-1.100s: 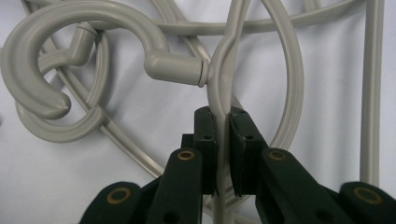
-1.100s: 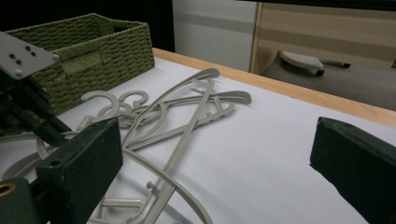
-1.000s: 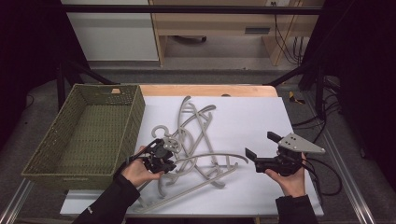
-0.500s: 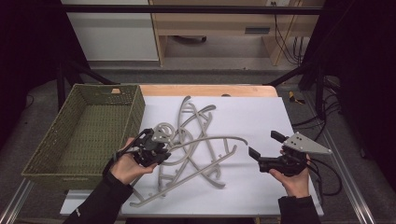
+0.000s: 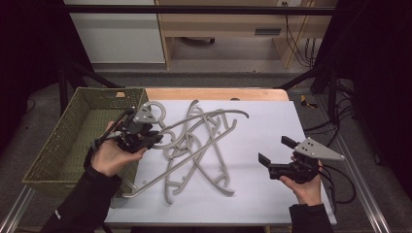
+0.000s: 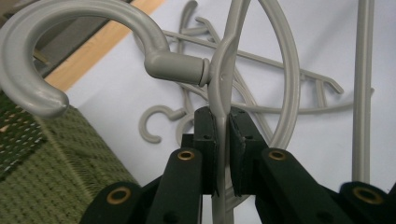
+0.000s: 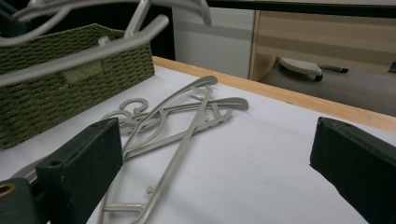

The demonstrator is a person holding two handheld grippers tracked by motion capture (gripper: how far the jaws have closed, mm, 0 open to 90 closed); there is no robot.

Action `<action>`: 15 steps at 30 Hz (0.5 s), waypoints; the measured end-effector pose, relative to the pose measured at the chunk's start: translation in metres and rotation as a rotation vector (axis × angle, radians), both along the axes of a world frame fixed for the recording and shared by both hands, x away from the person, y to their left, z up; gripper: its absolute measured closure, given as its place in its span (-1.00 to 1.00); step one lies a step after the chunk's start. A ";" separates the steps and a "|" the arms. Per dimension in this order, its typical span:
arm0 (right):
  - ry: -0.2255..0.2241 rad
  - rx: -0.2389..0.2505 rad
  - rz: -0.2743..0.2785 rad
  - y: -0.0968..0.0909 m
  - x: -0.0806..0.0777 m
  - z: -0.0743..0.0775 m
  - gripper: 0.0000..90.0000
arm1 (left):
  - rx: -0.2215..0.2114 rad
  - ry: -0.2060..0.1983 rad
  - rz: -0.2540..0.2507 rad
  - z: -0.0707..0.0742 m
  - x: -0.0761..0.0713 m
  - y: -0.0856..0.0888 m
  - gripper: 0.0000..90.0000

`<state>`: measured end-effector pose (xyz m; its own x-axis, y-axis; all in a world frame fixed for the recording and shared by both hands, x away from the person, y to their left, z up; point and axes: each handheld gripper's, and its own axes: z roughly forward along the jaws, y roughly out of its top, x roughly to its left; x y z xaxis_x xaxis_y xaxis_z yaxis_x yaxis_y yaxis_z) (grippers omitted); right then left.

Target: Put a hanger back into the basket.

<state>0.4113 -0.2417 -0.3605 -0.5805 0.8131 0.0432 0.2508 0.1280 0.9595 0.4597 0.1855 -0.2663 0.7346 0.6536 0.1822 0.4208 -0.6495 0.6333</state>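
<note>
**Hanger clamped at its neck near the table's left edge**

Hanger point(image 6: 219, 70) plastic is sitting pinched between the left gripper's point(image 6: 223, 140) two black jaws, which are pressing together on the flat neck just below the swivel hook point(image 6: 56, 51). From the high view, the left gripper point(image 5: 141, 133) is hanging above the left edge of the white table sheet point(image 5: 272, 141), right beside the near right wall of the green woven basket point(image 5: 63, 150), and the held grey hanger point(image 5: 160, 182) is slanting down from it toward the sheet's front left corner. Remaining hangers are lying in a tangled pile point(image 5: 204, 141) across the middle of the sheet, some crossing one another. Over by the sheet's right edge, toward the front, the right gripper point(image 5: 274, 153) is resting in the person's hand with its jaws standing wide apart and nothing between them; its own view is looking across the sheet at the pile point(image 7: 182, 116) and the basket point(image 7: 60, 88) beyond.
</note>
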 end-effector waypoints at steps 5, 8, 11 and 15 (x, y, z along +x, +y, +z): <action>0.006 -0.002 -0.001 0.000 0.001 -0.001 -0.94 | -0.038 -0.023 0.038 0.014 0.008 0.020 0.84; 0.005 0.000 -0.002 0.000 0.001 -0.001 -0.94 | -0.047 -0.025 0.070 0.019 0.013 0.032 0.84; 0.004 0.001 -0.002 -0.001 0.001 -0.001 -0.94 | -0.046 -0.031 0.093 0.023 0.020 0.044 0.84; 0.008 0.001 -0.003 -0.001 0.001 -0.001 -0.94 | -0.049 -0.027 0.113 0.025 0.027 0.060 0.84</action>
